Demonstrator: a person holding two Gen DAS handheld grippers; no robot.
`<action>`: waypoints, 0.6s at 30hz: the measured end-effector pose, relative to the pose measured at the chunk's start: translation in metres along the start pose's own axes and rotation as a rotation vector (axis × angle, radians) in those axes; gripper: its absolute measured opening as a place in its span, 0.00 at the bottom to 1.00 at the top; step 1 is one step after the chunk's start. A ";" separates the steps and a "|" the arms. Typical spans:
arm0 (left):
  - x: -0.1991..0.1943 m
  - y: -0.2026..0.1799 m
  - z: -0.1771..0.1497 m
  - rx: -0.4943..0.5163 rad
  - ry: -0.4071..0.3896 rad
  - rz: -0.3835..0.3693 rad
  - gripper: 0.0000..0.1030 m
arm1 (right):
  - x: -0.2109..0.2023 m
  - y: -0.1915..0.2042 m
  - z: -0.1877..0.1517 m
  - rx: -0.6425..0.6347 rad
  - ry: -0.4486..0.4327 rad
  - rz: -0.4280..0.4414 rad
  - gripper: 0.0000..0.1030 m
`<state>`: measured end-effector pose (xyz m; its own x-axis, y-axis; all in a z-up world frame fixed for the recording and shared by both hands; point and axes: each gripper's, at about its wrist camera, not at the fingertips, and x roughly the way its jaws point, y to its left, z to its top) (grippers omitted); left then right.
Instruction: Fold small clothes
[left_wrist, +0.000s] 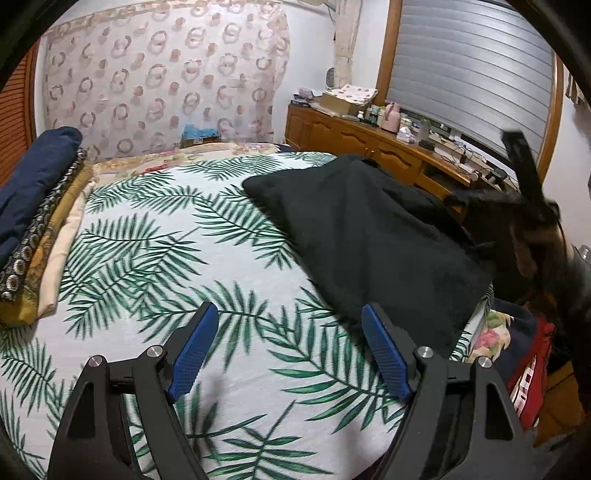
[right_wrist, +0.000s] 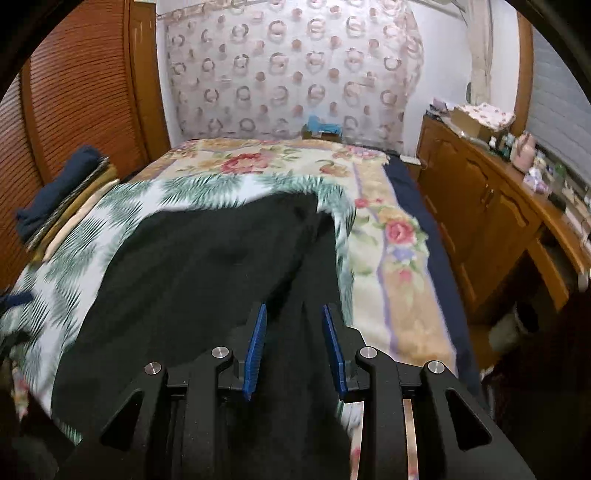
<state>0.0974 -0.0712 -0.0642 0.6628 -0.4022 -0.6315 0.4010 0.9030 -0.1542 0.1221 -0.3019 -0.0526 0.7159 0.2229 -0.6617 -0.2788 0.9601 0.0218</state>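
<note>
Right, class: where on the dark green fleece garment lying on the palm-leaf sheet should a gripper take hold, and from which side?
Grip the dark green fleece garment at its near corner edge, coming from the open left gripper, low over the palm-leaf sheet; there the hem lies thin and free.

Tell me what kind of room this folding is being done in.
A bedroom, most likely: a bed under a palm-leaf sheet, a stack of folded clothes at its edge, and a wooden cabinet cluttered with toiletries under a shuttered window.

Left gripper (left_wrist: 288, 354) gapes wide; right gripper (right_wrist: 293, 347) parted.
</note>
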 end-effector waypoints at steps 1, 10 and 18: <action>0.002 -0.003 0.000 0.003 0.005 -0.003 0.78 | -0.005 -0.002 -0.008 0.014 0.006 0.013 0.39; 0.018 -0.024 -0.001 0.037 0.054 -0.021 0.78 | -0.035 -0.021 -0.048 0.106 0.014 0.064 0.48; 0.024 -0.038 -0.005 0.064 0.078 -0.033 0.78 | -0.021 -0.013 -0.057 0.058 0.050 0.062 0.47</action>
<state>0.0951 -0.1144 -0.0770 0.5979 -0.4167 -0.6847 0.4636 0.8766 -0.1286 0.0743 -0.3288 -0.0822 0.6649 0.2752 -0.6944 -0.2833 0.9531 0.1065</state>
